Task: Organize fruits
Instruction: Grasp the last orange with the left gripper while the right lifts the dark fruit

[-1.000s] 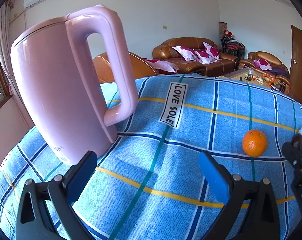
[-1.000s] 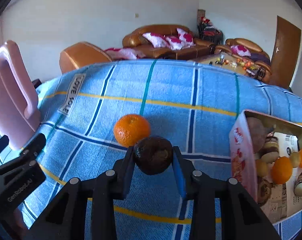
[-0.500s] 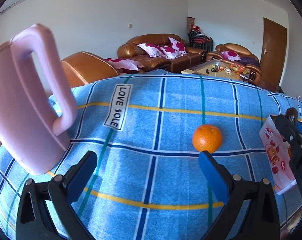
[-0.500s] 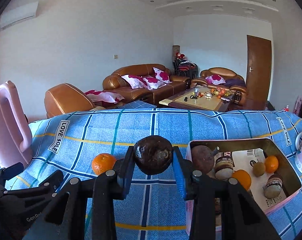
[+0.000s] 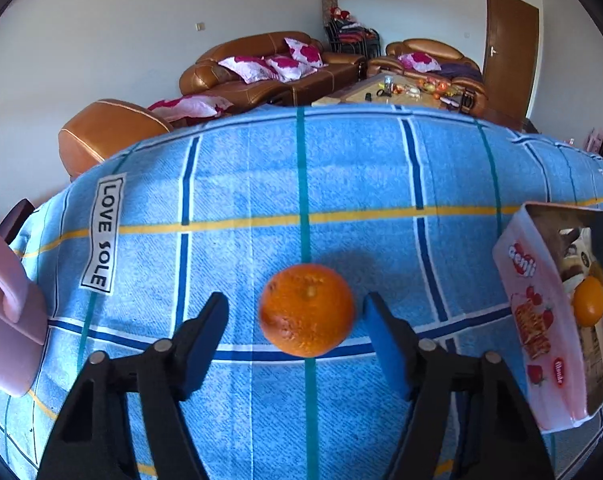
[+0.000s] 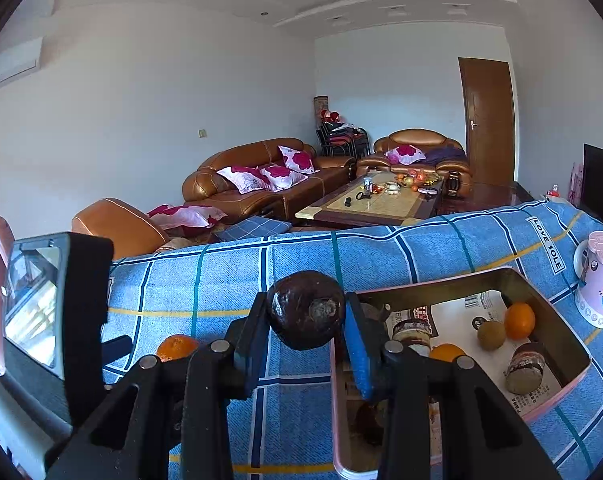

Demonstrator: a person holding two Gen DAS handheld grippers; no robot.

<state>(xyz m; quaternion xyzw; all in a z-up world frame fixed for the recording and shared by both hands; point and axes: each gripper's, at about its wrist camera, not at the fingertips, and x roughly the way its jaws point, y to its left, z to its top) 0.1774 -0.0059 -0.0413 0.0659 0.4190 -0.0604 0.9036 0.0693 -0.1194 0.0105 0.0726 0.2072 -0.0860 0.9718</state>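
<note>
An orange lies on the blue checked cloth. My left gripper is open, its two fingers on either side of the orange with gaps. In the right wrist view the same orange shows at lower left, beside the left gripper's body. My right gripper is shut on a dark brown round fruit, held above the left rim of the pink tin box. The box holds oranges, a brown fruit and other items.
A pink kettle stands at the left of the table. A pink cartoon mug stands right of the box. Sofas and a coffee table are behind the table's far edge.
My left gripper has swung right and closed in until the orange sits between its open fingers. My right gripper has risen with the dark fruit and moved over the box's left rim.
</note>
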